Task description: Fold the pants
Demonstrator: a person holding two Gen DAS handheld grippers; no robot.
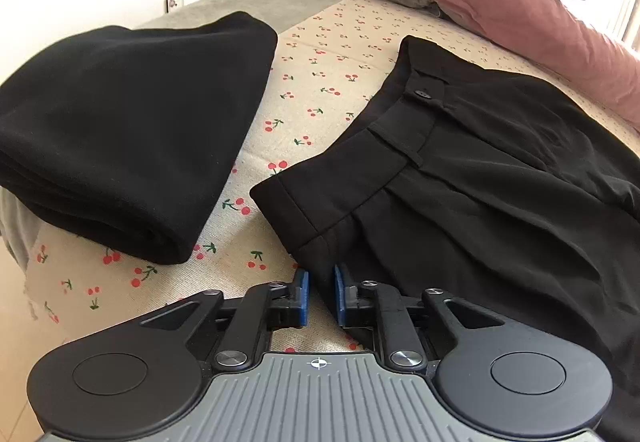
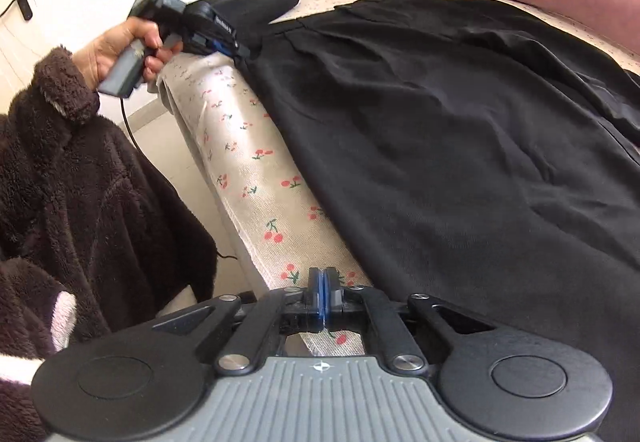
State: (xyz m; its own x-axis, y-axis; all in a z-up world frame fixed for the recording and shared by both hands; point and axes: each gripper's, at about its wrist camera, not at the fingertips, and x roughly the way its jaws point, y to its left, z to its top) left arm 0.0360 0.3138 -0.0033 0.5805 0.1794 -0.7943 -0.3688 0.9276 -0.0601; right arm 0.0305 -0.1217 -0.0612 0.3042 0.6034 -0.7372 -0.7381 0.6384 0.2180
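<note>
Black pants (image 1: 480,177) lie spread along the bed's near edge (image 2: 256,201), left gripper (image 1: 320,296) parted at the waistband corner, right gripper (image 2: 323,298) closed empty.

The left gripper (image 1: 321,294) has its blue-padded fingers (image 1: 303,296) parted by a narrow gap, with nothing between them, and points forward and slightly downward. Seen from the right wrist camera, it is held out to the person's left in a bare left hand (image 2: 120,51), fingers wrapped around the grey handle, the wrist emerging from a dark fluffy sleeve (image 2: 60,89). The right gripper (image 2: 323,296) has its blue pads (image 2: 316,294) pressed flat together, gripping nothing, and is held low and level.
</note>
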